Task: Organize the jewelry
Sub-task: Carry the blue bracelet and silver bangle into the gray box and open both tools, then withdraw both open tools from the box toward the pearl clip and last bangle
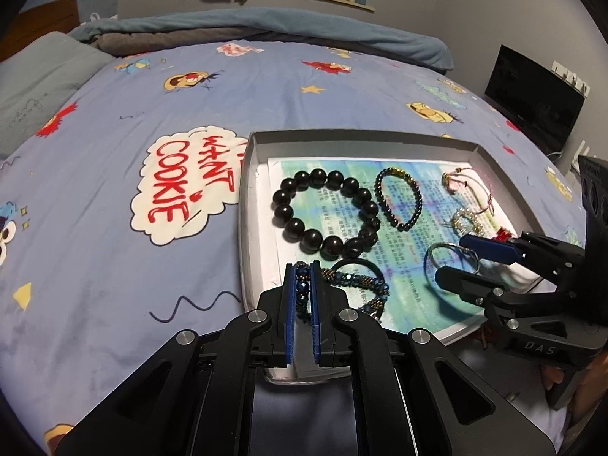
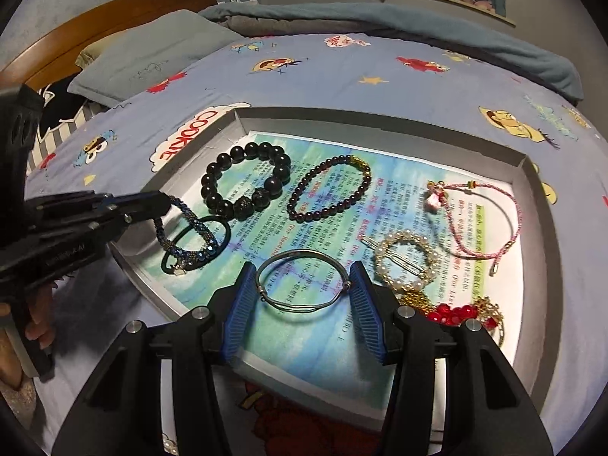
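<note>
**Two bracelets taken up over the tray**

The left gripper (image 1: 303,288) is pressed together on the blue and bronze beaded woven bracelet (image 2: 190,233), pinching one stretch of its band at the tray's 7 o'clock corner (right wrist view). The rest of the loop lies on a black elastic hair tie (image 2: 197,243). The right gripper (image 2: 302,296) stands half spread with the thin silver wire bangle (image 2: 302,279) between its blue pads, which seem to touch the bangle's sides at 3 and 9 o'clock.

Both pieces lie in the shallow grey cardboard tray (image 2: 530,163), on its printed green and blue paper sheet (image 2: 334,205), near the 6 o'clock edge.

The woven bracelet is likely soft and limp; a pinch across the band should hold, though the free part will dangle. The bangle looks light, springy and slippery, so squeezing across its width may flex it or let it slip; gentle pressure seems wise.
</note>
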A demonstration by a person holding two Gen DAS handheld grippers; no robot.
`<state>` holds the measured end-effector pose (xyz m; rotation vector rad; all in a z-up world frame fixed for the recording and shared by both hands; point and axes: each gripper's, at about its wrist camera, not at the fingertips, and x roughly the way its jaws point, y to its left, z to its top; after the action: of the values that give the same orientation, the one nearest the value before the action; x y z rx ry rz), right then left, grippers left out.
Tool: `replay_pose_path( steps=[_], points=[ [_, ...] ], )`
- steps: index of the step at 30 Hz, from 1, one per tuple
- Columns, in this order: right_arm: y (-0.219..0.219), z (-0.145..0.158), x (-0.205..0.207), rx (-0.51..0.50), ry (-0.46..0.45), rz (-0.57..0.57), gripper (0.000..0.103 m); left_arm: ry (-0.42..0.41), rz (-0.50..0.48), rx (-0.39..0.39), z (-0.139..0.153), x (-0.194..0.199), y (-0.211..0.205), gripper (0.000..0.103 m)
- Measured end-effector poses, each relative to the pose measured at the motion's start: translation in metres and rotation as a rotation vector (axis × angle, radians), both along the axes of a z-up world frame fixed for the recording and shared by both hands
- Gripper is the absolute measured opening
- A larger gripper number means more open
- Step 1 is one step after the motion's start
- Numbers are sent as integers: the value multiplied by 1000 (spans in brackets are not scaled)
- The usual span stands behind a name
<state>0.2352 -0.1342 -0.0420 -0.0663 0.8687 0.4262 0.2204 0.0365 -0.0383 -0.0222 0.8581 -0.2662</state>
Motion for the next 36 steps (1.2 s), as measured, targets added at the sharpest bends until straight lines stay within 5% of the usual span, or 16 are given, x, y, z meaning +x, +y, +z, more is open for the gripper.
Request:
replay_pose_path(
  steps=[5,13,16,21,27,36],
  points=[
    [-1,0,-1,12,-4,4,51,4,-6,2,-1,-1,-2,8],
    [-4,2,-4,15,-14,-4,52,-16,-8,33,1,-4,-8,28],
    [-8,5,-6,23,-22,-14,66,-25,-10,35,6,-6,-9,36],
    [-13,14,-12,33,-42,-33,73,-67,5,28,21,-15,-9,67],
    [-26,30,-25,32,-66,-82,86,-125,35,59,41,-31,-10,90],
    [-29,56,-60,-6,-129,-117,97,-178,97,85,70,-60,-1,95]
  ],
)
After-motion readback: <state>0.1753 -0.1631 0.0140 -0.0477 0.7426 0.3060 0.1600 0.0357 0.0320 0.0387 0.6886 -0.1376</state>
